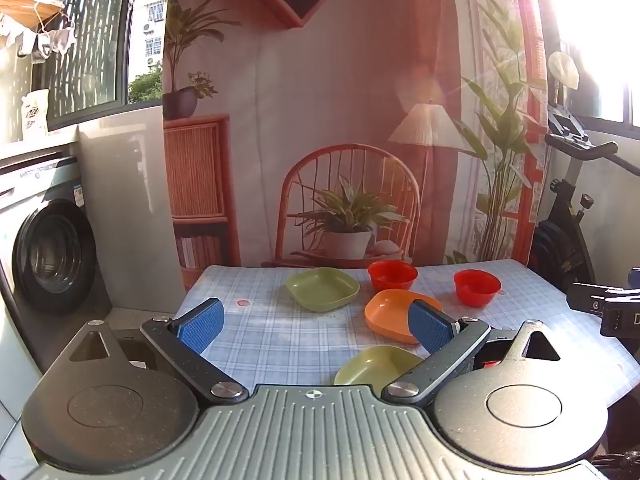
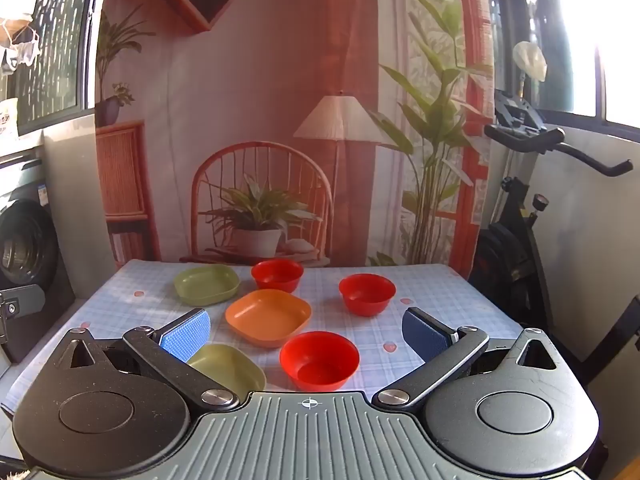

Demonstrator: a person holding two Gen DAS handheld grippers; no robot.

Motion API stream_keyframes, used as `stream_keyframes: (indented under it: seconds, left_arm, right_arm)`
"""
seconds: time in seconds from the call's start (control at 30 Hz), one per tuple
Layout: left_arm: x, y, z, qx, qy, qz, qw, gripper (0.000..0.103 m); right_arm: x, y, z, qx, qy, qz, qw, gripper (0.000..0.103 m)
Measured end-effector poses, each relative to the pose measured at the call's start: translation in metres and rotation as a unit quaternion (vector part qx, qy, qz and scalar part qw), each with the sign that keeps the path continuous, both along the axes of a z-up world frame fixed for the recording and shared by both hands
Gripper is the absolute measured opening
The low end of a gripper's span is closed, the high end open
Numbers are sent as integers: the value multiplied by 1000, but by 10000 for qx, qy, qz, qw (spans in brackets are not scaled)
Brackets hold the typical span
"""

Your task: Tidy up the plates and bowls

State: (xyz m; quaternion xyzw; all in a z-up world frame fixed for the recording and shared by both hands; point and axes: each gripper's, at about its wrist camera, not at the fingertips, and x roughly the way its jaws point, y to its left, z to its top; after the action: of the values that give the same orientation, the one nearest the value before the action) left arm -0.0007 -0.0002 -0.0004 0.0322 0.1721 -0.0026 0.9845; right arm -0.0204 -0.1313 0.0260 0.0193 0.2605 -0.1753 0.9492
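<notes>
Ribbed blue-padded right tongs (image 2: 306, 334) spread, glossy round red bowl (image 2: 319, 361), square orange plate (image 2: 268, 317)

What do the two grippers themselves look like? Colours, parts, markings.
Same build: left gripper and right gripper each have blue textured pads on black linkage arms with silver pivot bolts, round black housings and a ribbed grey base bearing a crosshair mark. No cables or sleeves visible.

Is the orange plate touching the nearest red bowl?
Apart. In the right wrist view, a strip of checked tablecloth shows between the orange plate and the nearest red bowl.
</notes>
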Motion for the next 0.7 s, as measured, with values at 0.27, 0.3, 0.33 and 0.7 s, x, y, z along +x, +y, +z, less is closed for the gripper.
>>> stream_keyframes:
  seconds: [0.27,0.3,0.33,0.7]
  left_arm:
    - [1,0,1,-30,53,-18,10000,100]
    - [3,0,3,-28,69,-19,10000,100]
    - [4,-1,2,-14,85,-18,10000,100]
    - [-1,1,1,-25,70,-10,10000,100]
  right_arm:
    - [-1,0,1,-17,-12,-17,10000,103]
    - [0,0,1,-17,-10,-19,10000,103]
    - [-3,0,1,-11,-42,-2,10000,103]
    - [-1,1,1,-7,-43,-6,10000,103]
